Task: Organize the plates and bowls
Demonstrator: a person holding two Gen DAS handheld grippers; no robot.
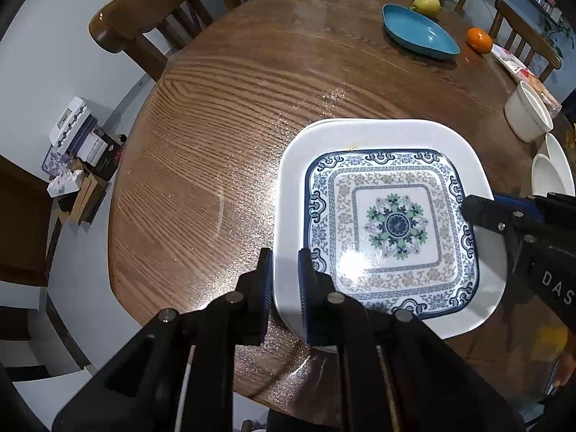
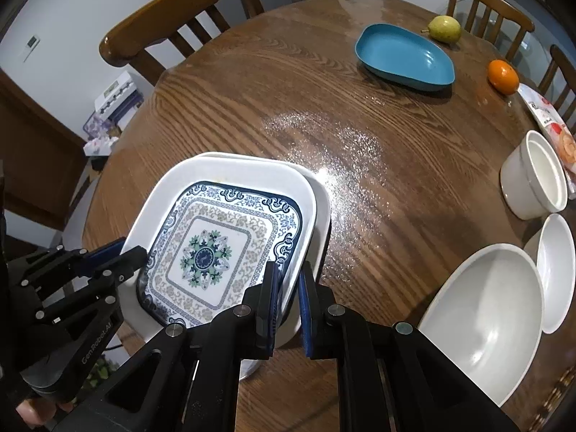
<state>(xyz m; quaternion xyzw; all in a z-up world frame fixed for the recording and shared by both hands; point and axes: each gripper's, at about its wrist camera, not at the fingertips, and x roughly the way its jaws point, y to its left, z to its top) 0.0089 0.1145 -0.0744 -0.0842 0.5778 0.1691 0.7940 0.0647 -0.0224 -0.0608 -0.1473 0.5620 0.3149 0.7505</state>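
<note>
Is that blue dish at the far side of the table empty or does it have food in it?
Empty. The blue dish shows only bare glazed inside in both views. The pear and the orange sit beside it on the table, not in it.

**Black linkage tools with blue pads**

The left tool (image 1: pixel 284 288) and right tool (image 2: pixel 288 298) are alike: matte black linkage arms joined by round silver pins, each finger faced with a ribbed blue pad. A thin white cable runs along the frame. White lettering marks the bodies.
</note>
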